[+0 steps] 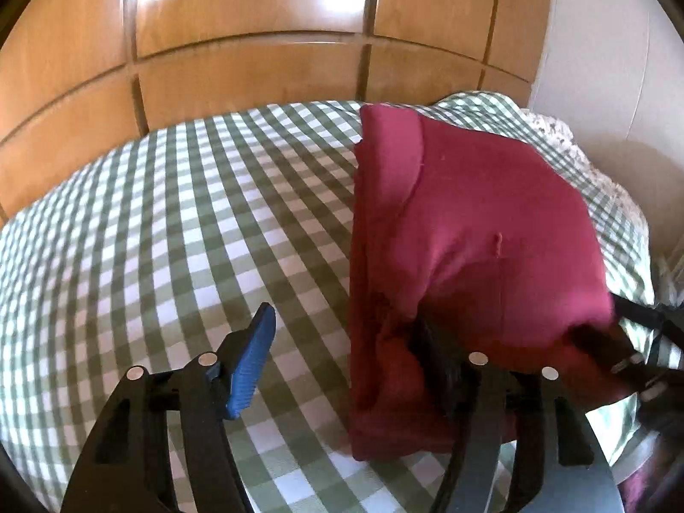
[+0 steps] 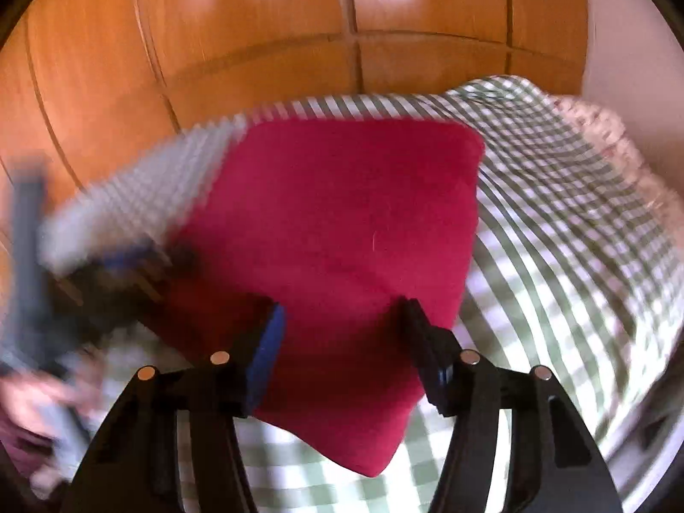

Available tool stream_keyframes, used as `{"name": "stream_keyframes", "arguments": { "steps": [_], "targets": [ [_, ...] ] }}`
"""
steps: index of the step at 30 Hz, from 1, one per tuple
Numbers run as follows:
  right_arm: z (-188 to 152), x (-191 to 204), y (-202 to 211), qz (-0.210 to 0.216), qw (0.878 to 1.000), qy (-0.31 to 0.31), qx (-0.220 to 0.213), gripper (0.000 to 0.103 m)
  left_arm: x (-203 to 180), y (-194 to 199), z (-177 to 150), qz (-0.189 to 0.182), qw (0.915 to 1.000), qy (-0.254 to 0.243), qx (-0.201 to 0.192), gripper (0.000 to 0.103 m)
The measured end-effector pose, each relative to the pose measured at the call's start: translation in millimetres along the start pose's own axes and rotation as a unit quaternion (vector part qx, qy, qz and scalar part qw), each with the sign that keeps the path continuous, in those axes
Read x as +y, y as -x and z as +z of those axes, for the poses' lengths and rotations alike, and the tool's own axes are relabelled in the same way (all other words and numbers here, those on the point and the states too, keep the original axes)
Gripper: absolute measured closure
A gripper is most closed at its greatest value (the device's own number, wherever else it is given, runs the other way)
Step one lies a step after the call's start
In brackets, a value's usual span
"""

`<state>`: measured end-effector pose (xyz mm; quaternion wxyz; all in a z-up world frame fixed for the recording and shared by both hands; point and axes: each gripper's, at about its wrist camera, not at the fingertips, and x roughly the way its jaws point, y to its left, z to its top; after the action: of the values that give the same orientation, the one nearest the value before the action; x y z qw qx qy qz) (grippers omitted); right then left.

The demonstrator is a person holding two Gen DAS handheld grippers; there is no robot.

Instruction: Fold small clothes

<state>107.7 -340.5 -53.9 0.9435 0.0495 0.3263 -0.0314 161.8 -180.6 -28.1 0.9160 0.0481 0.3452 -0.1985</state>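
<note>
Left wrist view: the red garment [image 1: 461, 231] lies folded on the checked sheet [image 1: 171, 213], near its right side. The left gripper [image 1: 346, 342] stands spread, one blue pad [image 1: 252, 363] over bare sheet, the other finger tucked under a fold, probably to free it.

Right wrist view, blurred: the right gripper [image 2: 342, 342] hangs parted over the garment [image 2: 342, 222], clamping nothing, likely ready to smooth it.

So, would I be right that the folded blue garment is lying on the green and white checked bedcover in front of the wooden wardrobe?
Not quite: the garment is dark red, not blue, as the right wrist view shows. The rest holds: it lies folded on the green and white checked bedcover in front of the wooden wardrobe.
</note>
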Motion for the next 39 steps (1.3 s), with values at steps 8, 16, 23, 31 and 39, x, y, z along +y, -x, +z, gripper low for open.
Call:
{"name": "stream_keyframes", "arguments": {
  "steps": [8, 16, 23, 31, 39],
  "targets": [
    [5.1, -3.1, 25.8, 0.0, 0.998, -0.055, 0.002, 0.036, 1.5, 41.5, -3.9, 0.023, 0.9987, 0.032, -0.031, 0.026],
    [2.6, 11.0, 69.2, -0.059, 0.994, -0.076, -0.043, 0.024, 5.2, 89.9, -17.5, 0.059, 0.9946, 0.053, -0.067, 0.018],
    [-7.3, 34.5, 87.2, -0.1, 0.99, -0.07, -0.065, 0.005, 8.9, 113.7, -33.7, 0.078, 0.9916, 0.068, -0.078, 0.014],
    [-23.8, 42.2, 99.2, -0.117, 0.987, -0.084, -0.076, 0.003, 14.8, 127.4, -47.7, 0.091, 0.9899, 0.075, -0.079, 0.012],
    [-33.3, 45.9, 99.4, -0.126, 0.986, -0.079, -0.074, 0.002, 14.6, 139.0, -55.1, 0.1, 0.9888, 0.074, -0.082, 0.007]
  ]
}}
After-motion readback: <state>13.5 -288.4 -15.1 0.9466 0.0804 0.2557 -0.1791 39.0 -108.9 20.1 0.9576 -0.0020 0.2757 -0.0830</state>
